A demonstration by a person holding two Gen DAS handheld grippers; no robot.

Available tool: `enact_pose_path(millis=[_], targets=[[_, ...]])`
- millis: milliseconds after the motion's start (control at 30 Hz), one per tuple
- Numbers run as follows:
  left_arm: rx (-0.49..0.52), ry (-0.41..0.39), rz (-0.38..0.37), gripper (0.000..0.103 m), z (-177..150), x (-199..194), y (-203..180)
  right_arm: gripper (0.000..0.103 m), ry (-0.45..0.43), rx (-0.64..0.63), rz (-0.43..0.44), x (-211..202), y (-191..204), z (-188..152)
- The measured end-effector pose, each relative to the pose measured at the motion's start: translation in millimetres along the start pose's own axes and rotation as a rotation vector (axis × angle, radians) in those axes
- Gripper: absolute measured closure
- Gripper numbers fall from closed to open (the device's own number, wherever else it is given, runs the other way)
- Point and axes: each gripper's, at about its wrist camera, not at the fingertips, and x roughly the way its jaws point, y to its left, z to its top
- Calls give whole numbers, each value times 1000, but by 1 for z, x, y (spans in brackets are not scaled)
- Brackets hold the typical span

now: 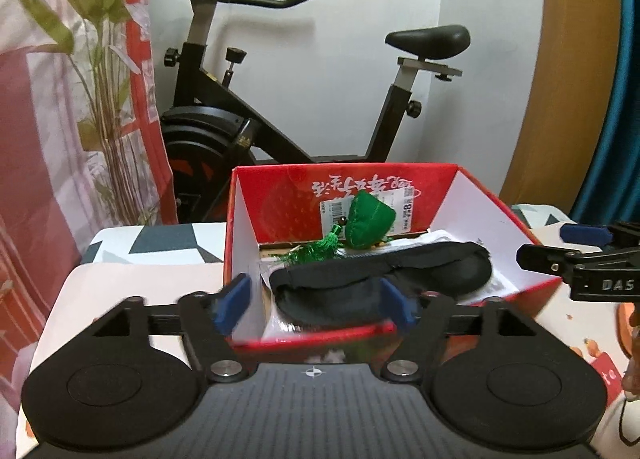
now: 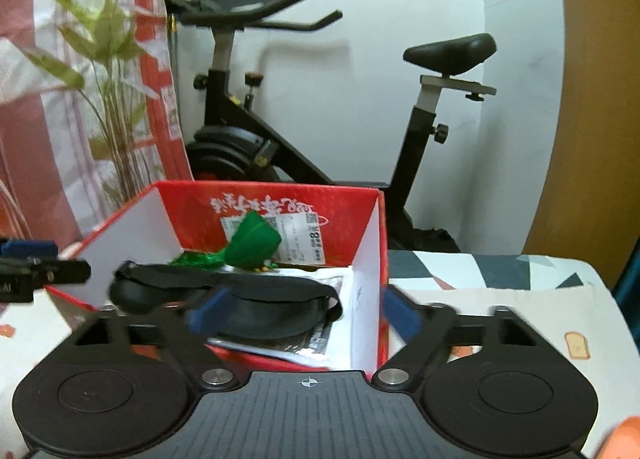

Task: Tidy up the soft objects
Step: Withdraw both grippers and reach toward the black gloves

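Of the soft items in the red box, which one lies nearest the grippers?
The black eye mask, draped across the front of the red box; the green tasselled pouch sits behind it, against the back wall.

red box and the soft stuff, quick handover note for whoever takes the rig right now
Left hand-held gripper: open, holding nothing, at the near rim of the red box.
Right hand-held gripper: open, holding nothing, at the box's near right corner.
In the box: black eye mask on top of a plastic packet, green tasselled pouch against the back wall.
Done: mask and pouch are boxed.
Left: no other soft items in view; check the table beyond the frames.
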Motion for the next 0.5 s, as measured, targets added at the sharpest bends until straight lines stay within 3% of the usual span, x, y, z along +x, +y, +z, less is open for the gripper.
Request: enact_pose_path(millis=[167, 500], targets=[[-4, -11, -27, 9, -19, -22, -4, 0, -13, 4, 9, -24, 4, -14], [-34, 20, -50, 11, -79, -53, -22, 0, 24, 27, 40, -57, 15, -71]])
